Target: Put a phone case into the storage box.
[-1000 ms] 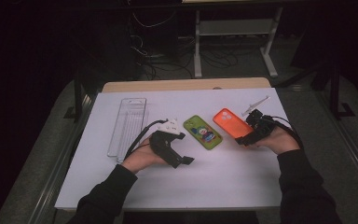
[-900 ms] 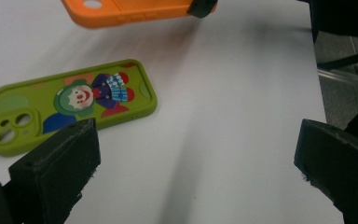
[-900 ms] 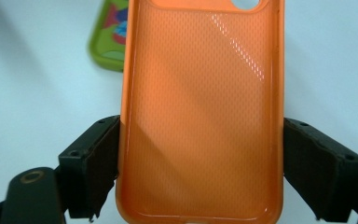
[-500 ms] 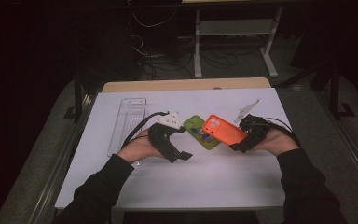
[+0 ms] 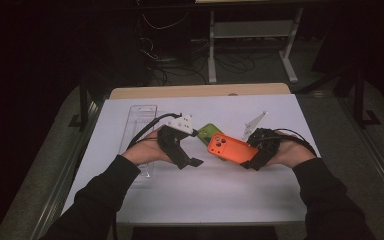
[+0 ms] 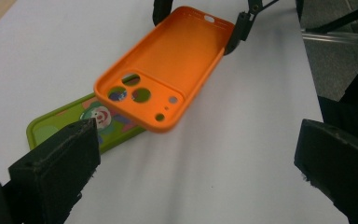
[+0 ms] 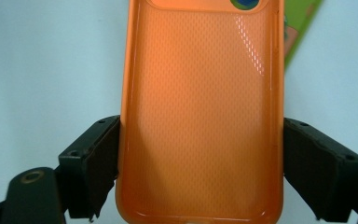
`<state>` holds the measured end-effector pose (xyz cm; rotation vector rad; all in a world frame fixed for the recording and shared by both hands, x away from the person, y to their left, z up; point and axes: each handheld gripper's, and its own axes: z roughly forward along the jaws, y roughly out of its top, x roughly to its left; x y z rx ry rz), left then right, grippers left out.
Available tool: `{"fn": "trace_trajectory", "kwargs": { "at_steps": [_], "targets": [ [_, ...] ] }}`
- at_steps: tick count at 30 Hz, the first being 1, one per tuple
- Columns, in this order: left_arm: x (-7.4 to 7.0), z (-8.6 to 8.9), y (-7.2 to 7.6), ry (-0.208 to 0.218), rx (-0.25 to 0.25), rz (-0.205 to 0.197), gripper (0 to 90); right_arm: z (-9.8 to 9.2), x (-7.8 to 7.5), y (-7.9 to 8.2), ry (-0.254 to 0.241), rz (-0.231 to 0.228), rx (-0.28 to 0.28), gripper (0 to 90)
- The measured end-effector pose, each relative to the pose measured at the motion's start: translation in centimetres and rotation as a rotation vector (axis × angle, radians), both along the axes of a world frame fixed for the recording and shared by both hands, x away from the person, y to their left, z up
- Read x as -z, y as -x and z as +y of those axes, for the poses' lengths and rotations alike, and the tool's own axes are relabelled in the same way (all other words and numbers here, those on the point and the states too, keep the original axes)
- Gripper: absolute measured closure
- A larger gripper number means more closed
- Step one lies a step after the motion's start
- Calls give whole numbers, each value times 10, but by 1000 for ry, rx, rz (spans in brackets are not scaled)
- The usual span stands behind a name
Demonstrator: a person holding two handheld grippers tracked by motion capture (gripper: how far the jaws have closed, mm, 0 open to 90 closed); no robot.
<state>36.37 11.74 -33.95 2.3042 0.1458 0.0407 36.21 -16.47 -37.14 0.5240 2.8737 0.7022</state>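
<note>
Since a second ago the right claw (image 5: 250, 156) is carrying the orange phone case (image 5: 231, 148) off the bench (image 5: 215, 195), over the green phone (image 5: 209, 132), clamping its long edges near the bottom end. It looks light, thin, flexible and likely to bow. The left claw (image 6: 193, 172) is waiting just before it, jaws apart and empty
</note>
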Motion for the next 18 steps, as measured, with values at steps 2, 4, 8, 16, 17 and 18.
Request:
{"fn": "trace_trajectory", "kwargs": {
  "at_steps": [2,4,8,16,17,18],
  "targets": [
    [0,-2,-1,-9,6,-1,0,4,0,1,4,3,-27,154],
    [0,-3,-2,-24,17,-7,0,7,0,2,1,7,-42,154],
    [1,-8,-3,-50,51,-20,0,14,3,3,2,11,-79,154],
    [10,-20,-2,-126,135,-15,0,30,0,9,18,22,-163,153],
    [11,-21,-1,-134,139,-13,0,33,-1,10,19,24,-172,154],
    [12,-23,-2,-143,151,-25,0,35,-2,11,19,22,-185,154]
  ]
}}
